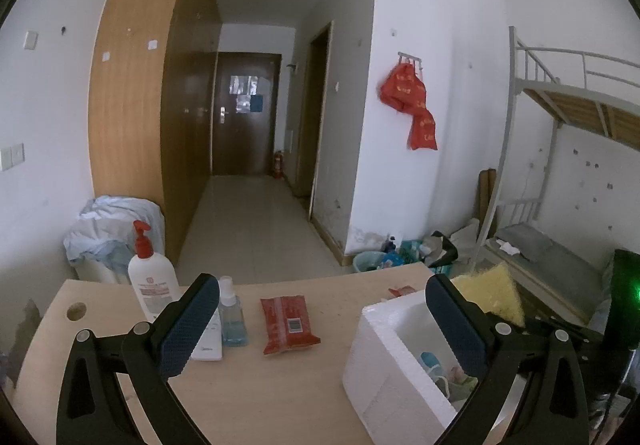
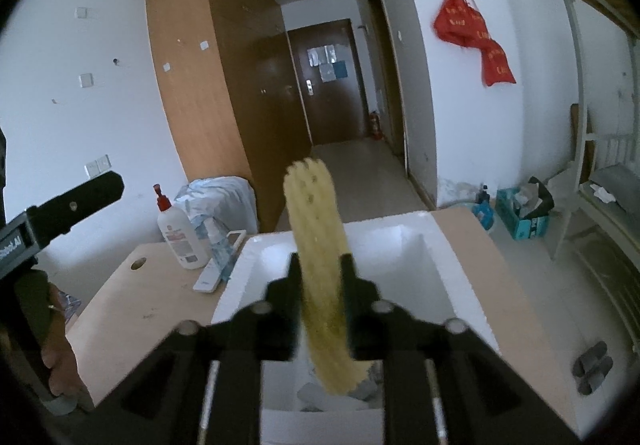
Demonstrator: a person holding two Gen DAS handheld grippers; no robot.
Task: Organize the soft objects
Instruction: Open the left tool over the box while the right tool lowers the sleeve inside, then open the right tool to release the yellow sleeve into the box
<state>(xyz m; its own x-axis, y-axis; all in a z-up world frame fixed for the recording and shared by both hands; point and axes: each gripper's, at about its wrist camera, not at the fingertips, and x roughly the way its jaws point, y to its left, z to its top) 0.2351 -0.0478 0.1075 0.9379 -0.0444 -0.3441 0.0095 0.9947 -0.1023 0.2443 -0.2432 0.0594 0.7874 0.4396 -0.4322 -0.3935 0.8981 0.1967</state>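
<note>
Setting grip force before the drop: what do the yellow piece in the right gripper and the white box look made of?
Yellow piece: looks like a fibrous, loofah-like sponge, matte and coarse, with small holes and fuzzy edges; exact fibre unclear. White box: likely expanded polystyrene foam, with thick, chalky-white, matte walls and soft rounded edges. The right gripper is clamped on the yellow piece above the box.

On the table: one white foam box, one yellow fluffy sponge, one red flat wipes packet, one white pump bottle with red top, one small clear bottle of blue liquid, one white remote control. Two claws: left, right.
</note>
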